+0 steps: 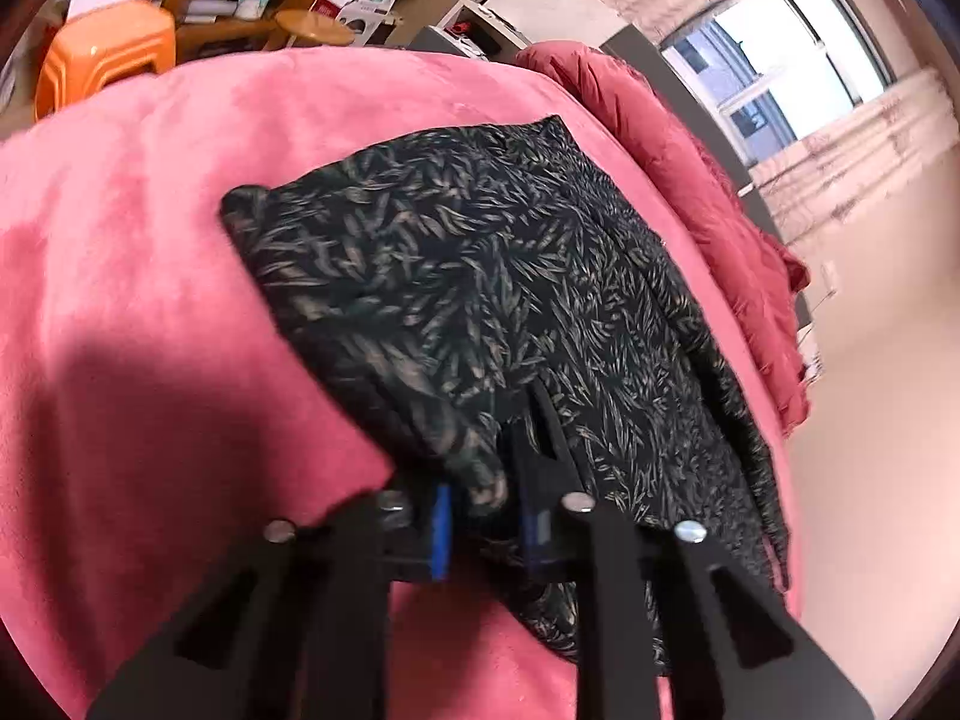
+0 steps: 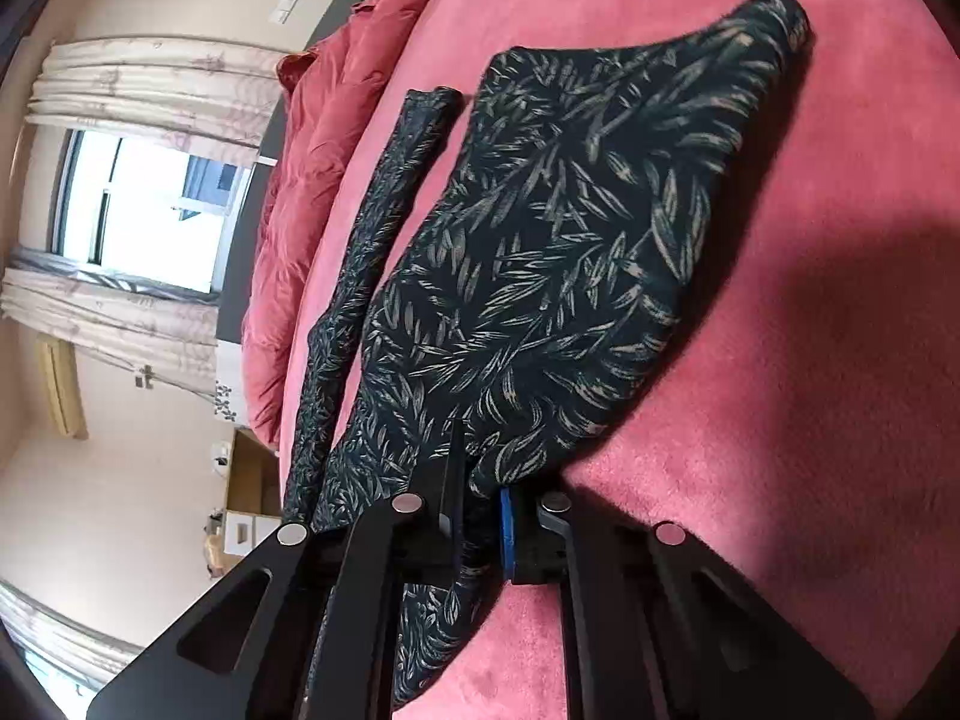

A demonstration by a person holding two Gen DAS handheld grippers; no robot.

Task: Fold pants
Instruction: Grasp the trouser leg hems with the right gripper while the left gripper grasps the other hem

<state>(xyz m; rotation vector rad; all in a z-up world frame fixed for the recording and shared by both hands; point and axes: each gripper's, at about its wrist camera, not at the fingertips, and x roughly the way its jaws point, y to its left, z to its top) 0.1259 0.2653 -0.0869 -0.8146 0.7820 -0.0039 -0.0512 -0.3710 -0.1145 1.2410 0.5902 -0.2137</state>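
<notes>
Your left gripper (image 1: 483, 516) is clamped on the near edge of the pants (image 1: 480, 276), dark leaf-print cloth bunched between its blue-padded fingers (image 1: 442, 531). Your right gripper (image 2: 480, 516) pinches the same garment at another spot on its edge, fabric squeezed between its blue pad and the opposite finger.

From the left wrist, the pants (image 2: 540, 252) spread away from the claw as one broad, layered panel lying on the pink blanket (image 1: 150, 210). Only the right wrist view shows a narrow strip of the same print (image 2: 372, 240) running alongside the main panel, with a sliver of pink blanket (image 2: 780, 360) between them toward the far end.

Past the pants, both cameras catch the crumpled red quilt (image 1: 708, 180) at the bed's far side, and the window (image 2: 150, 210) with pale curtains. The left view alone takes in an orange plastic stool (image 1: 102, 66) and a round wooden stool (image 1: 312, 27) beyond the blanket.
</notes>
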